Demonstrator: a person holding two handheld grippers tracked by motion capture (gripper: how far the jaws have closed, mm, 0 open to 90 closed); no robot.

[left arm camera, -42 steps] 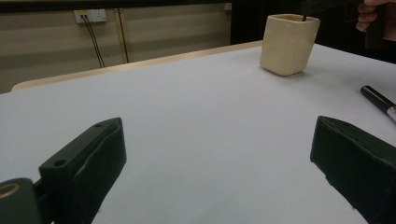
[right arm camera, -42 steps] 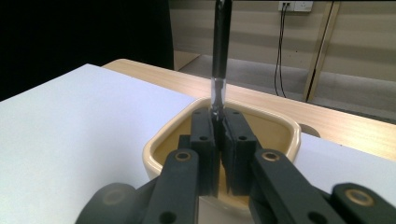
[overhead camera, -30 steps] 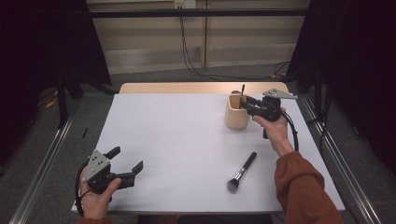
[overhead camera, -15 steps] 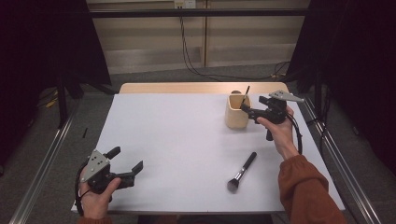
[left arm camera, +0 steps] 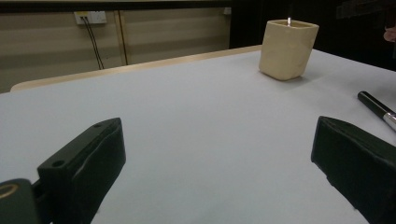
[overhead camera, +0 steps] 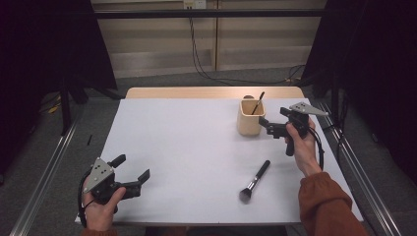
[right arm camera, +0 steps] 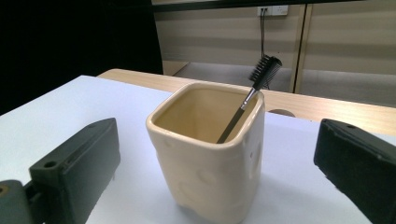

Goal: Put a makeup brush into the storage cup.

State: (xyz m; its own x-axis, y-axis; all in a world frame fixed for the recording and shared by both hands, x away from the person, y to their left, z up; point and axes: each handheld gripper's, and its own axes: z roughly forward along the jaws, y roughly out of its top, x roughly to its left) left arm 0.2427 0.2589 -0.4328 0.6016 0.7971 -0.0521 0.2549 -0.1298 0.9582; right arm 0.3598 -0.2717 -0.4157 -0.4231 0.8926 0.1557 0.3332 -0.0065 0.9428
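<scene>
A cream cup [overhead camera: 250, 117] stands at the table's back right, and a thin black comb-headed brush [overhead camera: 257, 103] leans inside it. My right gripper [overhead camera: 265, 126] is just right of the cup and points at it. Its jaws have just been opening and stand wide, with nothing pressed between them. In the right gripper view the cup [right arm camera: 210, 158] and the brush [right arm camera: 247, 100] stand close ahead of the open right gripper [right arm camera: 217, 165]. A black-handled makeup brush [overhead camera: 254, 181] lies on the table nearer the person. My left gripper [overhead camera: 131, 167] rests open at the front left with nothing in it.
The white table top [overhead camera: 196, 147] ends in a wooden strip [overhead camera: 211, 92] at the far edge. Metal rails [overhead camera: 44, 172] run along the floor on both sides. From the left gripper [left arm camera: 219, 177], the cup [left arm camera: 288, 49] is far right and the makeup brush handle [left arm camera: 376, 105] is at the right edge.
The right gripper held the thin brush over the cup; it has let go, opened and drawn back to the right. The brush now leans in the cup. The left gripper has not moved.
</scene>
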